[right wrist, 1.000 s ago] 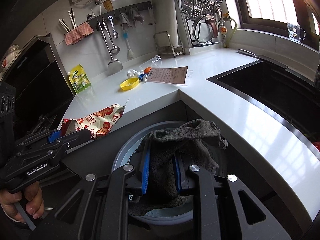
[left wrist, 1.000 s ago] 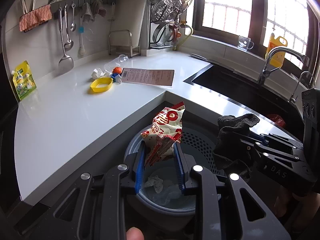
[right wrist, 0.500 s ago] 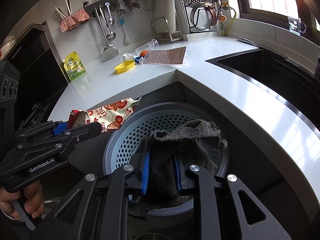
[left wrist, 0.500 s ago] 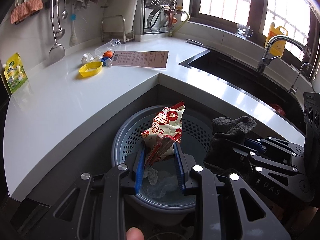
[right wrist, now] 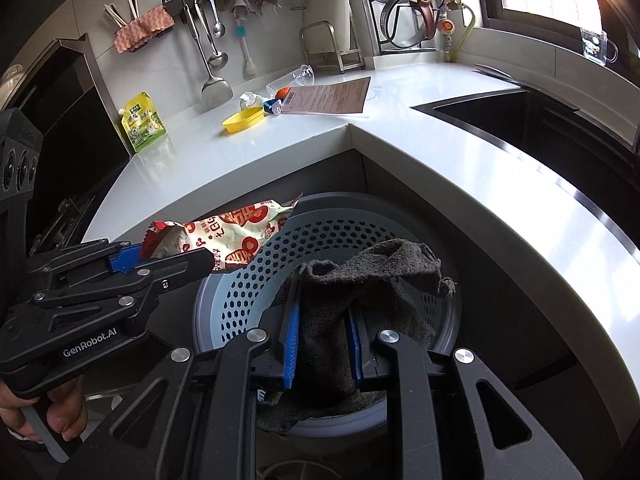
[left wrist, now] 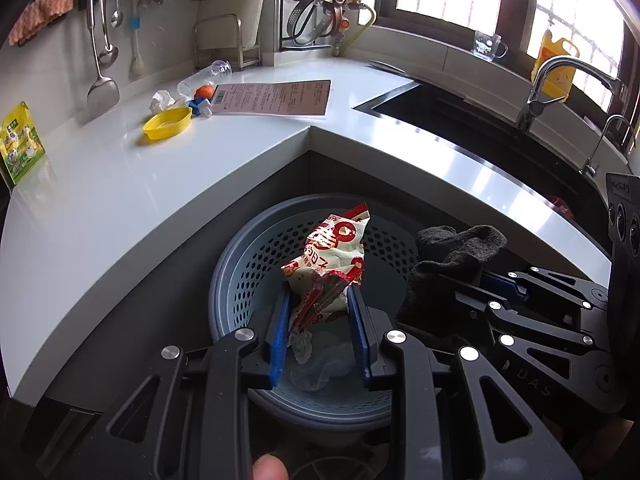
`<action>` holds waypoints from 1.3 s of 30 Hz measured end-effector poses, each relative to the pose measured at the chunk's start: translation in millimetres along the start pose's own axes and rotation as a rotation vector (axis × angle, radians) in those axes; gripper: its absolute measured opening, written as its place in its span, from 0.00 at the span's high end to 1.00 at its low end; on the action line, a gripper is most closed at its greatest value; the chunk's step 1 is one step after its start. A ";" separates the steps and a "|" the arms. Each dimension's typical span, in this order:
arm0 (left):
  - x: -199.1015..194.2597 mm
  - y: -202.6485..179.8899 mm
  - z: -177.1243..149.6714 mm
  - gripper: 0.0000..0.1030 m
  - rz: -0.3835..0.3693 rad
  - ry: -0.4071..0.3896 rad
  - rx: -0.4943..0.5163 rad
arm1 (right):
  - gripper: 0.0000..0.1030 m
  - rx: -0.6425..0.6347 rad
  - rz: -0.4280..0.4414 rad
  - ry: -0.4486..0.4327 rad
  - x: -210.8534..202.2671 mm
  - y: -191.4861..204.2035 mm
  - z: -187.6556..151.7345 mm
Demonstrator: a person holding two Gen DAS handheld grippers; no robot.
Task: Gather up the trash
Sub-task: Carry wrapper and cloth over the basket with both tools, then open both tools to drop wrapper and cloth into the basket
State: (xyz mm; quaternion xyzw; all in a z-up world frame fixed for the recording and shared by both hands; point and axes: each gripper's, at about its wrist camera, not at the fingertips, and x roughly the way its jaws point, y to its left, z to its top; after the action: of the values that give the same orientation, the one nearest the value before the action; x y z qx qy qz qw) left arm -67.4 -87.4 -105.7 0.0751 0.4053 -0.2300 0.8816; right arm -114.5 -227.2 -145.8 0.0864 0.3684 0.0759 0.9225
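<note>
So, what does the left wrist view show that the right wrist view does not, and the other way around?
Only the left wrist view shows the faucet, the yellow bottle at the window and the crumpled trash at the bin's bottom. Only the right wrist view shows the hand on the left gripper's handle. Both show the bin, the wrapper in the left gripper, the dark cloth in the right gripper, and the yellow dish.

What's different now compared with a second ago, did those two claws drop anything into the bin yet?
Not yet. Both grippers have sunk closer over the blue bin, so more of its holed wall shows. The left gripper still clamps the red-and-white snack wrapper; the right gripper still clamps the dark cloth. Nothing was let go. The litter on the counter, such as the yellow lid, lies as before.
</note>
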 end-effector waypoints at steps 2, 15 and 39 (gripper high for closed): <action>1.7 0.1 -0.3 0.74 0.005 0.001 -0.002 | 0.81 0.001 0.001 0.007 3.5 -0.5 -0.4; 15.0 1.4 2.8 0.72 0.000 0.024 -0.006 | 0.81 -0.001 -0.007 0.026 15.0 -0.9 0.6; 31.2 2.8 2.4 0.44 0.030 0.042 -0.006 | 0.55 0.007 -0.030 0.058 41.4 -10.3 -1.1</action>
State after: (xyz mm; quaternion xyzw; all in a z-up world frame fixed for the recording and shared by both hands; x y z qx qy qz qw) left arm -46.8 -96.5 -127.6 0.0832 0.4231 -0.2141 0.8765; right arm -84.8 -228.6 -176.4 0.0819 0.3964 0.0632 0.9122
